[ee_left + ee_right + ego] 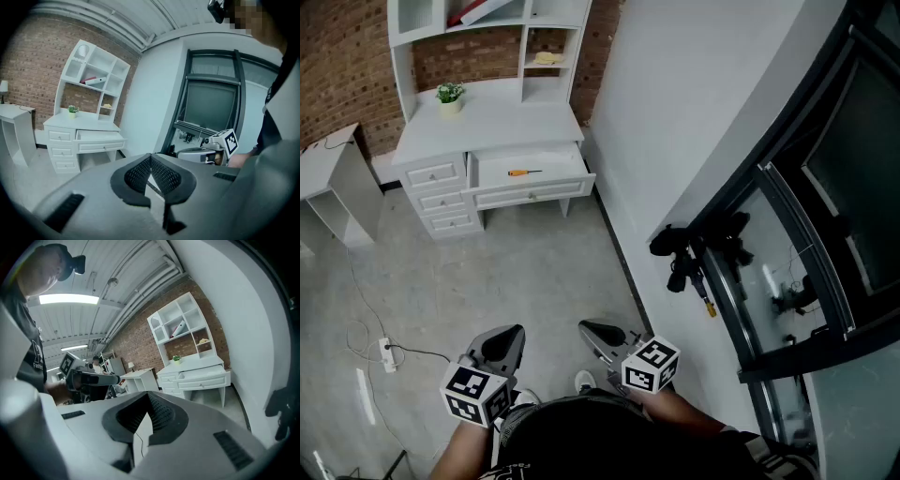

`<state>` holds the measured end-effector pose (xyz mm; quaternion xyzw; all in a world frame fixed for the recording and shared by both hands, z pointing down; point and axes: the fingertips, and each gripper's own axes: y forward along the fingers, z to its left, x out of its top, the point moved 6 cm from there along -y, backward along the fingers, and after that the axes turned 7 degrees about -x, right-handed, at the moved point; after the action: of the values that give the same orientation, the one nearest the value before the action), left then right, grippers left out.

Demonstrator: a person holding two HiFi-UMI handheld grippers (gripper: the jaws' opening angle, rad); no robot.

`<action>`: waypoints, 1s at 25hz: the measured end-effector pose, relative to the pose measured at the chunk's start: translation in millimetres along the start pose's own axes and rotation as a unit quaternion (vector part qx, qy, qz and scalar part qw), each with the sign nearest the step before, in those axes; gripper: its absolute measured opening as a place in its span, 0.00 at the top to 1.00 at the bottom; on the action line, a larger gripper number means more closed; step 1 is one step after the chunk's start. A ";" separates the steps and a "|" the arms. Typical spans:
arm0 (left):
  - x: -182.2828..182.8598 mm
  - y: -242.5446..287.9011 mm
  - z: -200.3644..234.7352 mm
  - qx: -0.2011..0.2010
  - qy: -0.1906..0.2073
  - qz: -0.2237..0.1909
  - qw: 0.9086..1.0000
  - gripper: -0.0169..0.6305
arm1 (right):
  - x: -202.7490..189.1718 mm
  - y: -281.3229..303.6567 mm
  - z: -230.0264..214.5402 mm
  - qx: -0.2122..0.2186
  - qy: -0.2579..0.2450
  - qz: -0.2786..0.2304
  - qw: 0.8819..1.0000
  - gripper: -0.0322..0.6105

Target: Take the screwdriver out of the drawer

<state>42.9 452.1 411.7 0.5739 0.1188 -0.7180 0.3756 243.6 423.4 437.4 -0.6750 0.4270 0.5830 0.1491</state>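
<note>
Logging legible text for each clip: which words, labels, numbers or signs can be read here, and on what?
No text reads clearly.
Left cube: black-and-white square pattern only, no letters.
Right cube: the same, pattern only.
Shirt print: too small and blurred to read.

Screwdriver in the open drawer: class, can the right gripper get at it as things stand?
Probably not yet. The screwdriver lies in the open drawer across the room; the right gripper is held by the person, fingers together. The floor between looks free, so walking over should do.
</note>
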 end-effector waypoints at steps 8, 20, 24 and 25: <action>4.8 -0.6 -0.3 -0.008 0.011 -0.007 1.000 0.95 | -0.7 -1.7 2.7 -0.005 0.003 -0.004 1.000 0.94; -1.8 -6.0 5.6 -0.023 -0.031 -0.003 0.999 0.95 | -3.0 2.5 13.3 -0.015 0.006 -0.006 1.000 0.94; -10.8 -14.7 16.1 -0.019 -0.062 -0.008 0.998 0.95 | -7.9 10.7 20.0 -0.017 0.003 0.002 1.000 0.94; -11.4 -18.3 17.8 -0.014 -0.056 -0.007 0.998 0.95 | -8.0 12.6 21.6 -0.017 0.003 0.002 1.000 0.94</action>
<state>18.1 458.5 423.0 0.5268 0.1113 -0.7498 0.3846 220.3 434.3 442.4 -0.6785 0.4185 0.5883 0.1354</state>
